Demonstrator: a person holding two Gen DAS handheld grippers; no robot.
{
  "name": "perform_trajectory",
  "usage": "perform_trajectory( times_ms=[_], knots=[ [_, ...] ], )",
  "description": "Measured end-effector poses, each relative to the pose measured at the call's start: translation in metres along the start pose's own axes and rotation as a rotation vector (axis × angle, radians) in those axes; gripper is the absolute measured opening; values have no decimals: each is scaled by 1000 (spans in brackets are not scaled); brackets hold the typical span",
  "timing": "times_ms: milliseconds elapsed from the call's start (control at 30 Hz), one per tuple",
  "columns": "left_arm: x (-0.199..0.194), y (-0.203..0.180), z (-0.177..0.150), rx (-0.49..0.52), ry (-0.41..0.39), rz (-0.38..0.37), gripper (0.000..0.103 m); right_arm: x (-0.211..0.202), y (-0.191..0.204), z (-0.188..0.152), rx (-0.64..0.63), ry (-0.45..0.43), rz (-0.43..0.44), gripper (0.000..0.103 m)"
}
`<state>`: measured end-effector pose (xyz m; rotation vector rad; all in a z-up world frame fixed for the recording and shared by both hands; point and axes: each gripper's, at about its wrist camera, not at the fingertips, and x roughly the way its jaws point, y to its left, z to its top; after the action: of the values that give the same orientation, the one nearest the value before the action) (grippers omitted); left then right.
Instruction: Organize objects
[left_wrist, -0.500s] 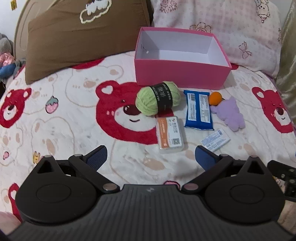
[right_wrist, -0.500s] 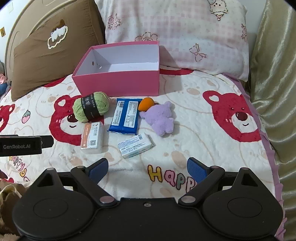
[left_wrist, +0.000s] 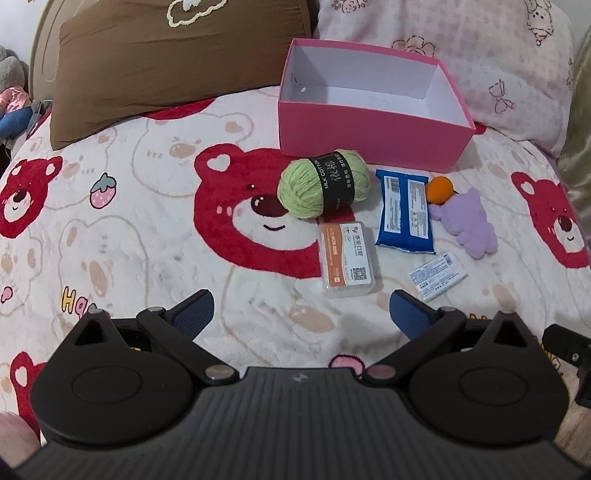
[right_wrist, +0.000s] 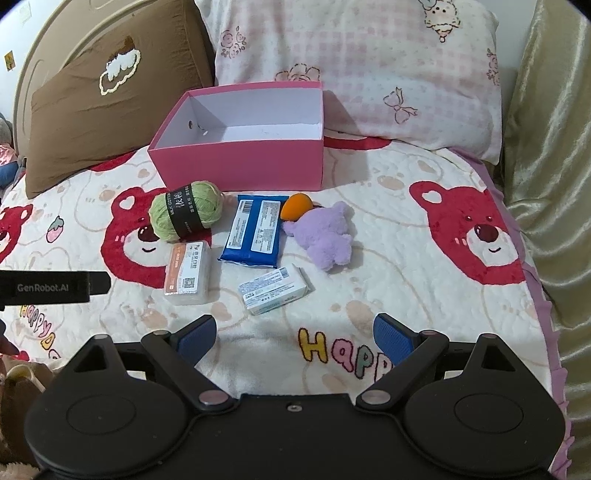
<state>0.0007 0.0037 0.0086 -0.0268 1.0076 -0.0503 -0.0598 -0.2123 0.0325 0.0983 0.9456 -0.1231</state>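
An empty pink box (left_wrist: 369, 144) (right_wrist: 240, 166) stands on the bear-print blanket. In front of it lie a green yarn ball (left_wrist: 325, 182) (right_wrist: 186, 214), an orange-labelled clear case (left_wrist: 347, 254) (right_wrist: 188, 271), a blue packet (left_wrist: 404, 214) (right_wrist: 255, 230), an orange ball (left_wrist: 439, 190) (right_wrist: 295, 206), a purple plush (left_wrist: 469, 221) (right_wrist: 325, 236) and a small white carton (left_wrist: 437, 275) (right_wrist: 273, 290). My left gripper (left_wrist: 301, 312) hangs open just short of the clear case. My right gripper (right_wrist: 295, 334) is open too, empty, near the white carton.
A brown pillow (left_wrist: 166, 55) (right_wrist: 107, 110) and a pink checked pillow (left_wrist: 480, 55) (right_wrist: 388, 74) lean behind the box. Gold fabric (right_wrist: 546, 166) borders the bed on the right. The left gripper's body (right_wrist: 48, 287) shows at the right wrist view's left edge.
Both views have shifted slightly; the objects sit a little higher and closer in the right wrist view. Nothing on the blanket has moved and both grippers stay open.
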Motion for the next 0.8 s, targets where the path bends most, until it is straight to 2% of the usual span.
perform_trajectory(
  times_ms=[300, 800],
  knots=[
    [-5, -3, 4, 24, -4, -34, 101, 2, -3, 0, 1, 4, -5, 94],
    [-3, -2, 4, 25, 47, -114, 100, 3, -5, 0, 4, 9, -17, 94]
  ],
)
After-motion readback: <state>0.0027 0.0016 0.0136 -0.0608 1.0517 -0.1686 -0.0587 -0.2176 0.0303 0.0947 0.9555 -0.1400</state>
